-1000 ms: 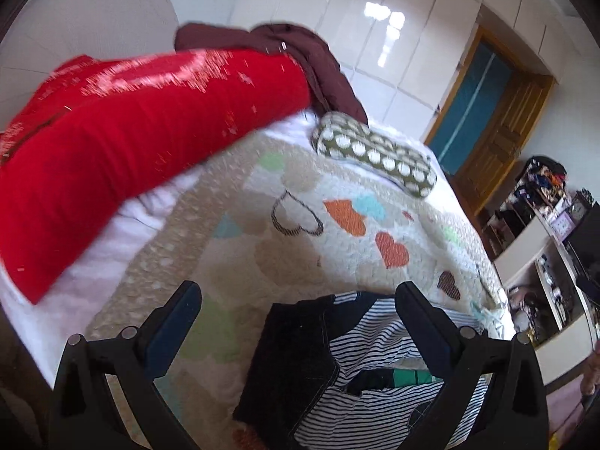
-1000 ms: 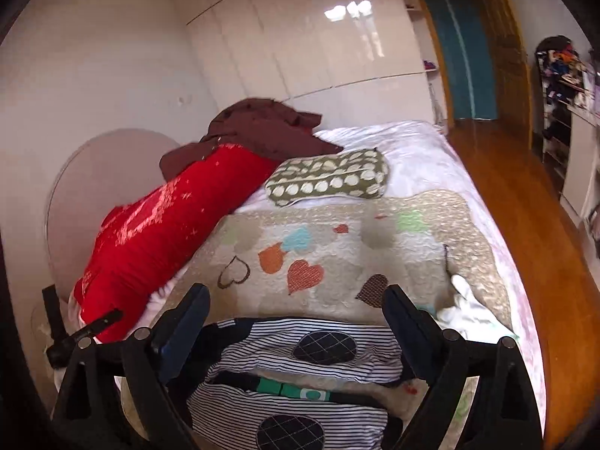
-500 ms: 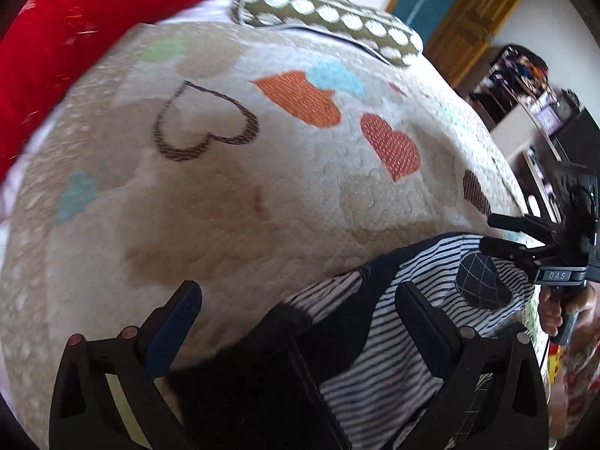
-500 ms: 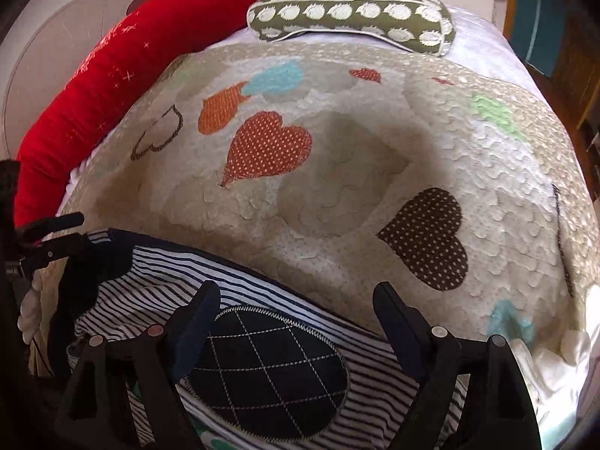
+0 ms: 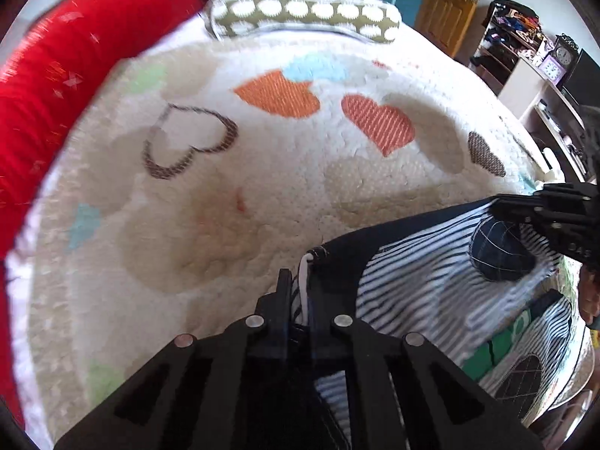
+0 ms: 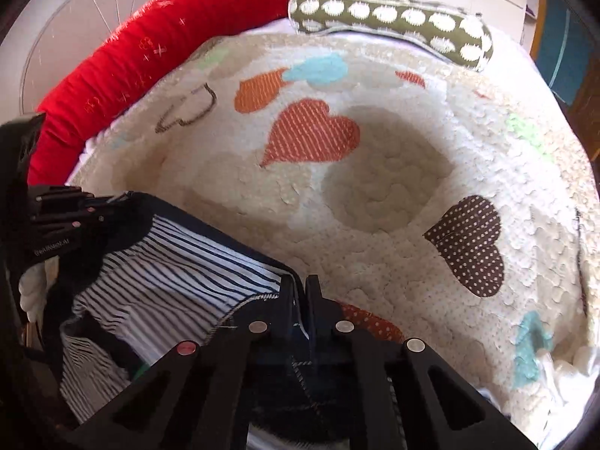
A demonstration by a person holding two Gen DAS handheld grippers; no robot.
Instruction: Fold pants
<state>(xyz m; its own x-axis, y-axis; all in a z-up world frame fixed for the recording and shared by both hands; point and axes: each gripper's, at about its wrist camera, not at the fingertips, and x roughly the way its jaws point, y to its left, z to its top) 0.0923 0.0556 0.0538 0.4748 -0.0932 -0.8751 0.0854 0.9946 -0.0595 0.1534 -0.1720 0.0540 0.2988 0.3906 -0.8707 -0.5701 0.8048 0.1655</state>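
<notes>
We have the left tool [image 5: 299, 281] and right tool [image 6: 300, 287] each clamped on a far corner of the striped pants [image 5: 431, 281], the held edge stretched sideways between them over the heart-patterned blanket [image 5: 225, 195].

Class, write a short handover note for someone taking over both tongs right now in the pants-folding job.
Left tongs: shut on the striped pants, at the dark edge by the white cord.
Right tongs: shut on the same dark edge, at its other end.
The pants lie bunched at the near side of the heart blanket.
Done: both ends gripped.
Left: spread the pants flat, fold, then release.
</notes>
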